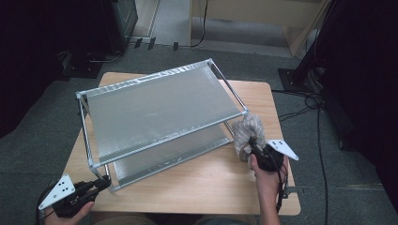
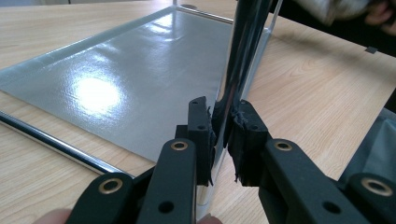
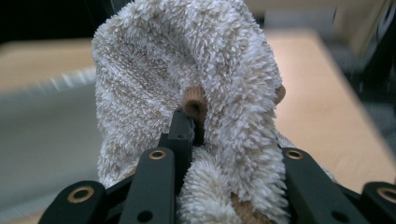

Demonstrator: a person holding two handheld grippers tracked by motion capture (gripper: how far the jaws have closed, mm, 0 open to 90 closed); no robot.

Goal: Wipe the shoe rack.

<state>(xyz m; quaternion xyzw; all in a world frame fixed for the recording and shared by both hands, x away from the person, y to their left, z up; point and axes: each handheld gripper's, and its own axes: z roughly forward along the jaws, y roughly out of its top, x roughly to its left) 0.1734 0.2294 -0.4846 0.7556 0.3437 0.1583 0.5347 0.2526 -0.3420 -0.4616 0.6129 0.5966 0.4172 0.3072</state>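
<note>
High view, nearest edge first: the left gripper (image 1: 104, 183) sits at the front left corner of the table (image 1: 202, 183), held in a hand (image 1: 70, 211) that comes up from the bottom. Its fingers (image 2: 201, 135) are closed tight on the front left leg (image 2: 243, 56) of a metal rack (image 1: 159, 110); the left gripper view shows the shiny tube pinched between the 2 black pads.

To the right, the right gripper (image 1: 251, 140) is held above the table by the other hand (image 1: 265, 176). Its fingers (image 3: 182, 126) are nearly closed on a fluffy white towel (image 1: 246, 131), which bunches up around them and hides the right pad in the right gripper view. The towel hangs just beside the front right corner of the rack; I cannot tell whether it touches the rail.

Farther back, the rack stands across the middle of the table with 2 grey fabric shelves, the upper shelf (image 1: 155, 105) tilted and bare, the lower shelf (image 2: 116, 79) flat near the tabletop and also bare.
</note>
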